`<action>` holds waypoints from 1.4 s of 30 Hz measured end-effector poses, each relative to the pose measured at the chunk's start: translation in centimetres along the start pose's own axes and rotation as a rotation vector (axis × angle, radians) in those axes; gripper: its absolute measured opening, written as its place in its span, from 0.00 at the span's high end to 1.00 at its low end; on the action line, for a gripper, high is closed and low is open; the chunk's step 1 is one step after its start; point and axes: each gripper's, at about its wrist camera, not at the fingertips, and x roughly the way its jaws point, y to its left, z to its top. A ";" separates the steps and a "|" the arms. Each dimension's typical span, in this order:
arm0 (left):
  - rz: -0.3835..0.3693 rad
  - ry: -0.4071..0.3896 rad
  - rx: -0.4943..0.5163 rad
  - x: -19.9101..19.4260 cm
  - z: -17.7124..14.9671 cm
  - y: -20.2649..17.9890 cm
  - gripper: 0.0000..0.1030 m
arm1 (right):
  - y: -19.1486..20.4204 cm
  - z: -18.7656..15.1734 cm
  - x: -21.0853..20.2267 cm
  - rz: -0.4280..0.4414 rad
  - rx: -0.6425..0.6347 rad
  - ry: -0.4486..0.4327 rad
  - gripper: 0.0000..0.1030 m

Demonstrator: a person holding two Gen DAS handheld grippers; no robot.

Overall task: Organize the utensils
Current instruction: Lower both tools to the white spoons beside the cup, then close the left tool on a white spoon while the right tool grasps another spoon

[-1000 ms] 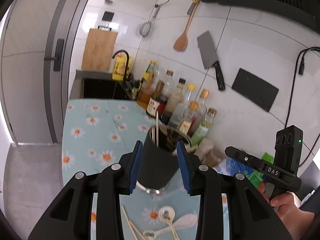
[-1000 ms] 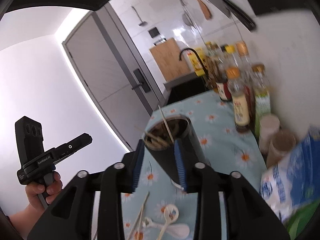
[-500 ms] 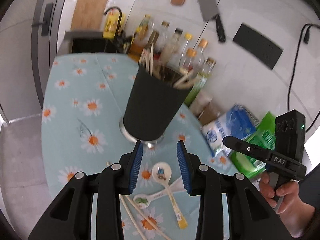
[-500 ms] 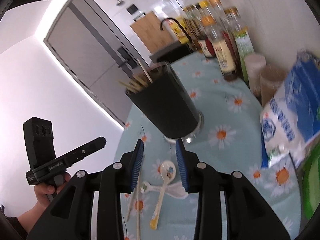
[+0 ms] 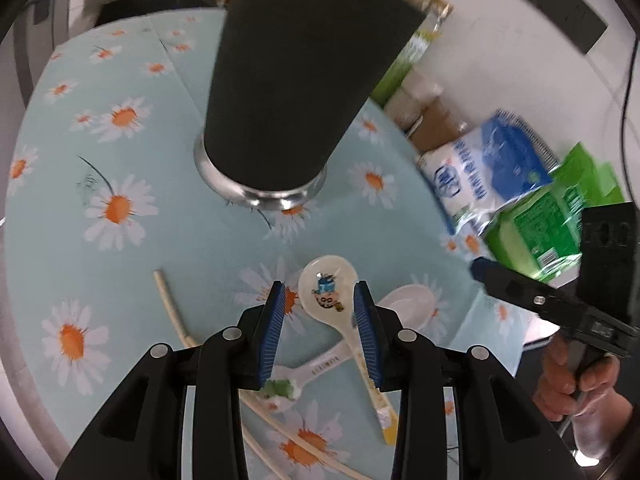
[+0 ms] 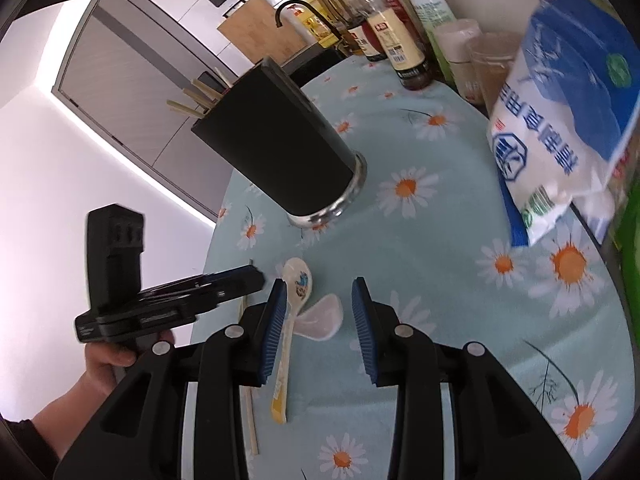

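A black utensil holder (image 5: 296,80) with a steel base stands on the daisy tablecloth; it also shows in the right wrist view (image 6: 280,152) with chopsticks (image 6: 192,98) sticking out. In front of it lie a cartoon-printed ceramic spoon (image 5: 328,296), a plain white spoon (image 5: 408,304) and loose chopsticks (image 5: 172,308). My left gripper (image 5: 320,304) is open, its jaws on either side of the printed spoon's bowl, just above it. My right gripper (image 6: 320,300) is open over the white spoon (image 6: 324,316), with the printed spoon (image 6: 296,284) at its left finger.
A blue and white bag (image 5: 480,168) and green packets (image 5: 552,216) lie to the right. Sauce bottles (image 6: 396,44) and jars (image 6: 460,52) stand along the tiled wall. A sink with a black tap (image 6: 288,10) is at the far end.
Both grippers have dropped from the holder's height down and back toward the spoons on the cloth. The holder now stands free on the table, beyond both open grippers.
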 end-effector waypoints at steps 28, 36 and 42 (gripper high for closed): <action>-0.053 0.046 0.069 2.9 1.0 0.8 0.97 | -0.6 -1.4 2.8 -0.009 0.044 0.067 0.66; -0.075 0.005 0.078 1.5 1.1 0.8 0.97 | -1.1 -1.5 3.7 -0.005 0.080 0.101 0.66; -0.078 -0.038 0.130 -0.9 1.3 -0.7 0.97 | -1.4 -1.5 4.5 0.004 0.125 0.138 0.66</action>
